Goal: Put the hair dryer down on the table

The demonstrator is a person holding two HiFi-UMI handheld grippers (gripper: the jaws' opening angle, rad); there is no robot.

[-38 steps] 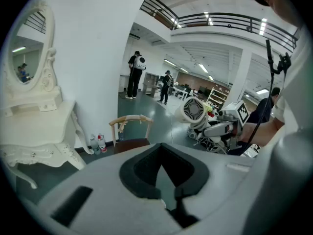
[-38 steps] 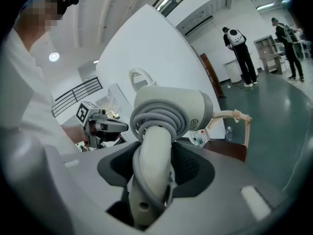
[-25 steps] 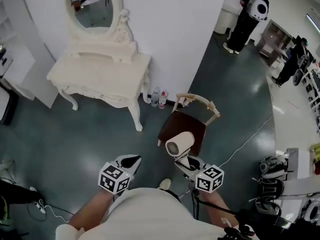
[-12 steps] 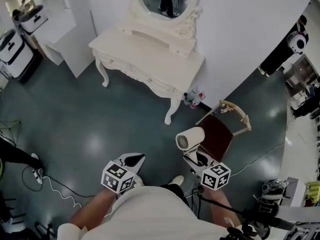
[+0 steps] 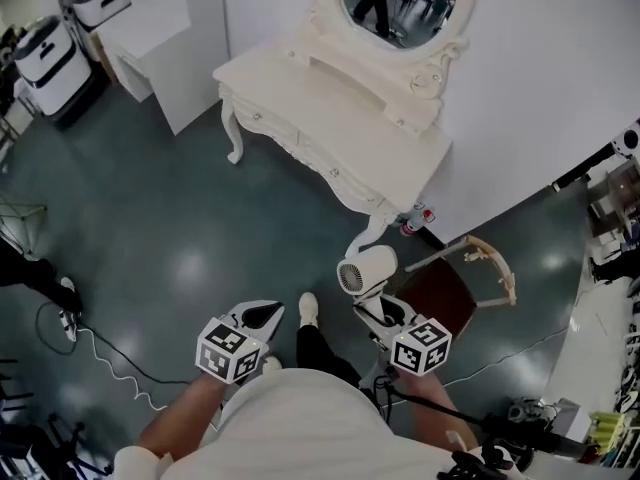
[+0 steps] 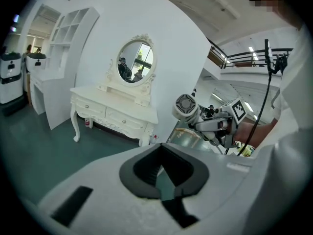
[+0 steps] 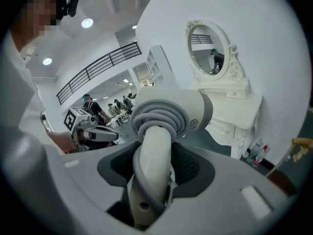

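Observation:
A white hair dryer (image 5: pixel 365 271) with its cord coiled round the handle stands upright in the air. My right gripper (image 5: pixel 378 308) is shut on the handle. In the right gripper view the dryer (image 7: pixel 168 111) fills the middle, its handle between the jaws of my right gripper (image 7: pixel 154 165). The white dressing table (image 5: pixel 330 108) with an oval mirror (image 5: pixel 400 3) stands ahead, a little beyond the dryer. My left gripper (image 5: pixel 255 318) hangs over the floor to the left, shut, with nothing between its jaws. In the left gripper view the dryer (image 6: pixel 186 106) is to the right of the table (image 6: pixel 112 93).
A wooden chair (image 5: pixel 450 293) with a dark seat stands just right of the dryer. Bottles (image 5: pixel 418 218) sit on the floor by the table's leg. A white shelf unit (image 5: pixel 165 38) stands at the back left. A white cable (image 5: pixel 100 358) lies on the floor at left.
The dressing table has come nearer and now lies straight ahead. The chair has shifted from under the dryer to its right. The dryer stays in the right gripper.

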